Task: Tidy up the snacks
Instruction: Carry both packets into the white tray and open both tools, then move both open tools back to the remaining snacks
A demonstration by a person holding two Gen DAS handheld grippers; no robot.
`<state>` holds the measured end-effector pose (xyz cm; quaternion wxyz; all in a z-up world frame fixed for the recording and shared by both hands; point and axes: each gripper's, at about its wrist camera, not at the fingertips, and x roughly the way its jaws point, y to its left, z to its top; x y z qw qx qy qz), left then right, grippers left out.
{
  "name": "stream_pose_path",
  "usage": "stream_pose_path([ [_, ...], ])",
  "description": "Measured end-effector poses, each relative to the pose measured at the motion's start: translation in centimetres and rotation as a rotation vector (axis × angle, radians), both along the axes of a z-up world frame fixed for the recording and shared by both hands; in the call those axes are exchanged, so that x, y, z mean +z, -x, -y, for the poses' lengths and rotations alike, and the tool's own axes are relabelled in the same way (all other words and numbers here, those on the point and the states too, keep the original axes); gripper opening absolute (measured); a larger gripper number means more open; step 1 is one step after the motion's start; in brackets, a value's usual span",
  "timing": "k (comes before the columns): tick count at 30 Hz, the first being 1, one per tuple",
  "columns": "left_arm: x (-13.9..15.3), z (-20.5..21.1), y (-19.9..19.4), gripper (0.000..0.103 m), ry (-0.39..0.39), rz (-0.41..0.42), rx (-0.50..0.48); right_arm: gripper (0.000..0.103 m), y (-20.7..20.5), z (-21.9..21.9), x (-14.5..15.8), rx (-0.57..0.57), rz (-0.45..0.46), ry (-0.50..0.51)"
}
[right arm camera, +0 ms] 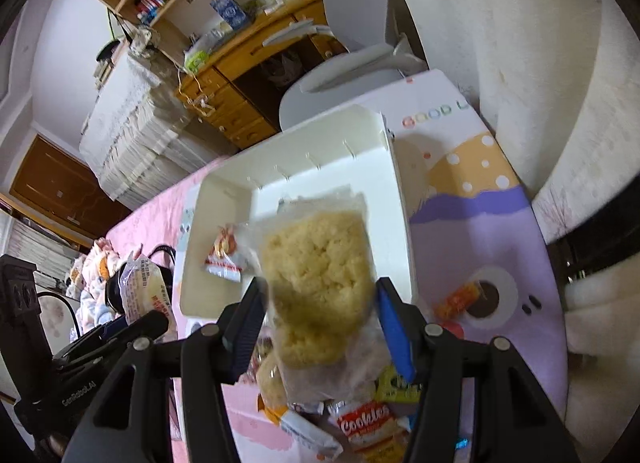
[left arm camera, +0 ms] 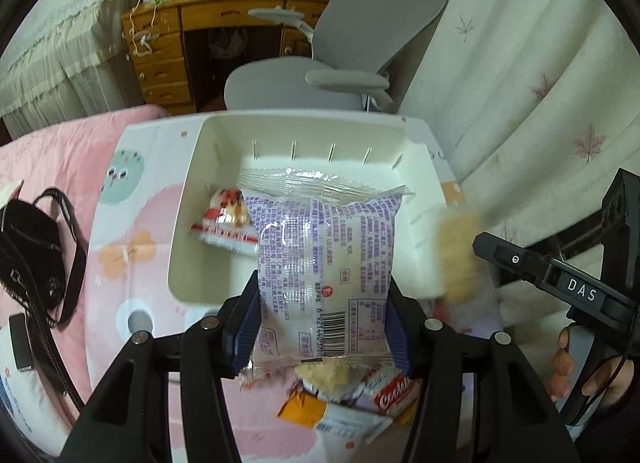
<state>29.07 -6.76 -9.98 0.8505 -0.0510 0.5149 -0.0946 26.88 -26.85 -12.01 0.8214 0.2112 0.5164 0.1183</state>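
My left gripper (left arm camera: 320, 315) is shut on a purple-printed snack packet (left arm camera: 320, 259) and holds it above the near edge of a white bin (left arm camera: 188, 207). A red-and-white snack packet (left arm camera: 226, 219) lies in the bin. My right gripper (right arm camera: 320, 319) is shut on a clear bag of yellow rice cakes (right arm camera: 320, 275), held over the bin (right arm camera: 400, 215) near its front; the red packet (right arm camera: 226, 255) shows there too. The rice cake bag appears blurred at the right in the left wrist view (left arm camera: 460, 259). A pile of loose snacks (right arm camera: 360, 419) lies on the table below both grippers.
The bin stands on a pastel patterned table (left arm camera: 132, 255). A black strap and bag (left arm camera: 36, 255) lie at the left. An orange snack (right arm camera: 456, 299) lies right of the bin. A grey chair (left arm camera: 340, 63) and wooden desk (left arm camera: 172, 47) stand beyond; a curtain (left arm camera: 520, 83) hangs right.
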Motion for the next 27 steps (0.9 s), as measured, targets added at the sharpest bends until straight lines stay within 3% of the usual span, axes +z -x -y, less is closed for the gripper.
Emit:
stream_pose_path([
  [2, 0.2, 0.4, -0.2, 0.077, -0.008, 0.025, 0.006, 0.059, -0.7, 0.0, -0.1, 0.012, 0.022, -0.006],
  [5, 0.5, 0.6, -0.2, 0.080, -0.004, 0.043, 0.022, 0.063, -1.1, -0.2, -0.7, 0.023, 0.016, 0.039],
  [11, 0.2, 0.4, 0.0, 0.081, -0.026, 0.018, 0.031, 0.063, -0.5, 0.5, -1.4, 0.015, 0.011, 0.032],
  [27, -1.2, 0.2, 3.3, 0.081, 0.012, -0.041, -0.022, 0.063, 4.3, 1.9, -3.1, -0.033, 0.014, 0.075],
])
